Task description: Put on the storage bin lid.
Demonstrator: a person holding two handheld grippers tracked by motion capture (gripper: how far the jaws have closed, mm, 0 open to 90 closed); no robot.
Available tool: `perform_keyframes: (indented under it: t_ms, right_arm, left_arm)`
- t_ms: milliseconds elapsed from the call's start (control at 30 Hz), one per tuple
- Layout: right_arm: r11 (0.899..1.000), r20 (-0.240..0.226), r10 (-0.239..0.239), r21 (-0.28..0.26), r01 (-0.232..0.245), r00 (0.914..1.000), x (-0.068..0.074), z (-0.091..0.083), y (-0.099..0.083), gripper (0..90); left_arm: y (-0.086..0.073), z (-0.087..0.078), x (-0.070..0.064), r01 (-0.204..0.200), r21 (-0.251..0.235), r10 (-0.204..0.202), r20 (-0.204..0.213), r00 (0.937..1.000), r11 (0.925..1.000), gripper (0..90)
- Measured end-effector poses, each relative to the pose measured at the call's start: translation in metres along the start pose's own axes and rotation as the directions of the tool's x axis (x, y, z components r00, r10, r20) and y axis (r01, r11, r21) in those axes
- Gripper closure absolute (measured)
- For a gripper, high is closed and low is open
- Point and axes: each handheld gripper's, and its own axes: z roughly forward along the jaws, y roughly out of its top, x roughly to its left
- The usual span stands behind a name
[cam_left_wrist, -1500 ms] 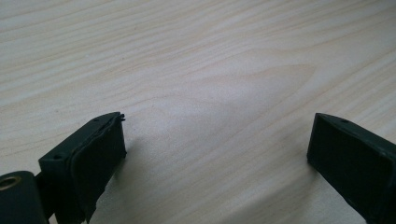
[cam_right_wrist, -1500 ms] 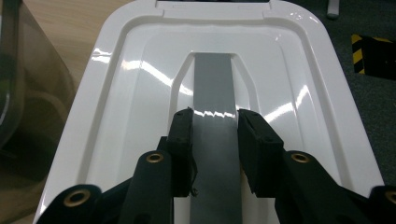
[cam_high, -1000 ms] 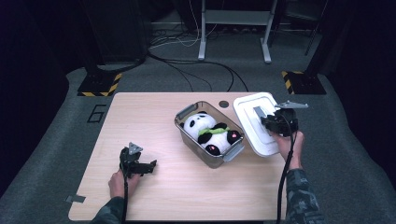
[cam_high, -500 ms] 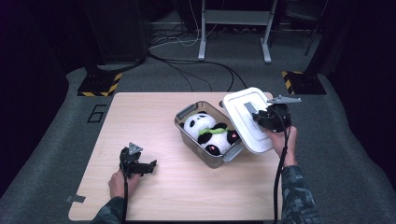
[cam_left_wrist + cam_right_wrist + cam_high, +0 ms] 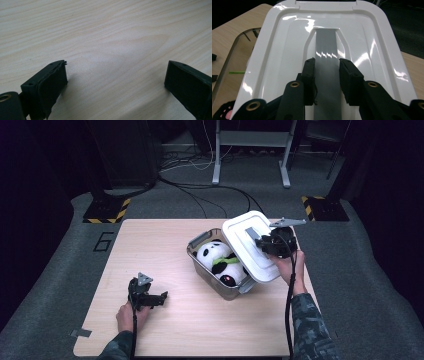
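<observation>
White lid (image 5: 248,243) (one) clamped by right gripper (image 5: 326,75); left gripper (image 5: 115,82) gapes; seemingly one panda (image 5: 218,261).

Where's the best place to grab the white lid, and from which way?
Grab the grey handle strip that runs down the middle of the white lid, coming from above its top face. The strip is raised and narrow enough to fit between the jaws, while the lid itself is wide, flat and glossy. The right gripper already has its jaws on both sides of the strip.
</observation>
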Motion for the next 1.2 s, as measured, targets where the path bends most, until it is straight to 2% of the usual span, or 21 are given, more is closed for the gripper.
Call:
perform_keyframes:
  t_ms: [667, 1033, 1200]
  right_arm:
    - [0.998, -0.081, -0.047, 0.029, 0.050, 0.9956, 0.032, 0.021, 0.015, 67.0]
    - [0.993, -0.134, -0.096, 0.057, 0.105, 0.9863, 0.053, 0.039, 0.021, 67.0]
    - [0.990, -0.169, -0.099, 0.082, 0.114, 0.9807, 0.058, 0.047, 0.021, 67.0]
  left_arm:
    - [0.000, 0.000, 0.000, -0.004, 0.006, 0.004, 0.002, 1.0000, 1.0000, 4.0]
    - [0.000, 0.000, 0.000, -0.001, -0.003, 0.001, 0.000, 1.0000, 1.0000, 4.0]
    - [0.000, 0.000, 0.000, -0.002, -0.001, 0.002, 0.001, 1.0000, 1.0000, 4.0]
